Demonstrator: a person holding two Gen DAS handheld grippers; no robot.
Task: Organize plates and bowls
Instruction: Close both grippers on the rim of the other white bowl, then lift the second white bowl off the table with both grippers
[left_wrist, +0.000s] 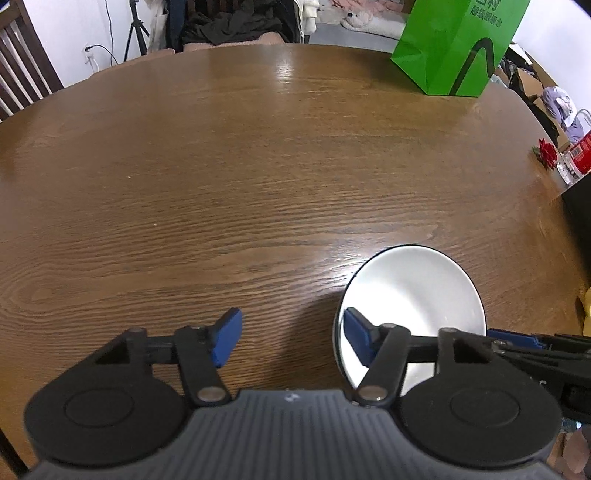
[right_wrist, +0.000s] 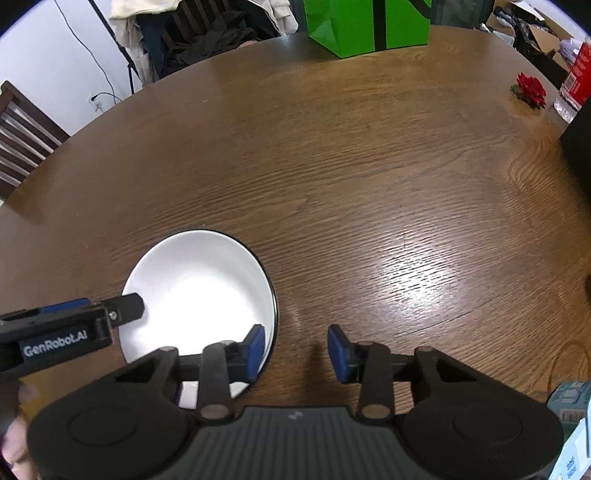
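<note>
The plate is the only piece of crockery in either view: one plate, no bowl to be seen. Two grippers, one green paper bag, one red artificial flower and one slatted wooden chair make up the rest of the count.

The plate is round, white and glossy, shallow with a gently dished middle, and a thin dark line runs around its rim. It lies flat on the brown wood-grain table, near the table's close edge and between the two grippers.

The left gripper straddles the plate's left rim: one blue pad sits over the white inside, the other over bare wood, jaws about half spread and not pressing on the rim. The right gripper does the same at the opposite rim, with its jaws set narrower; one pad is over the plate, the other outside, and a gap shows at each side, so nothing is clamped.

The near part of the plate is covered by the gripper bodies in both views. The green bag is cut off at the top edge. At the far right, a clear container with a red label beside the flower is too distorted to identify, as is a pale printed box at the right wrist view's lower corner.
</note>
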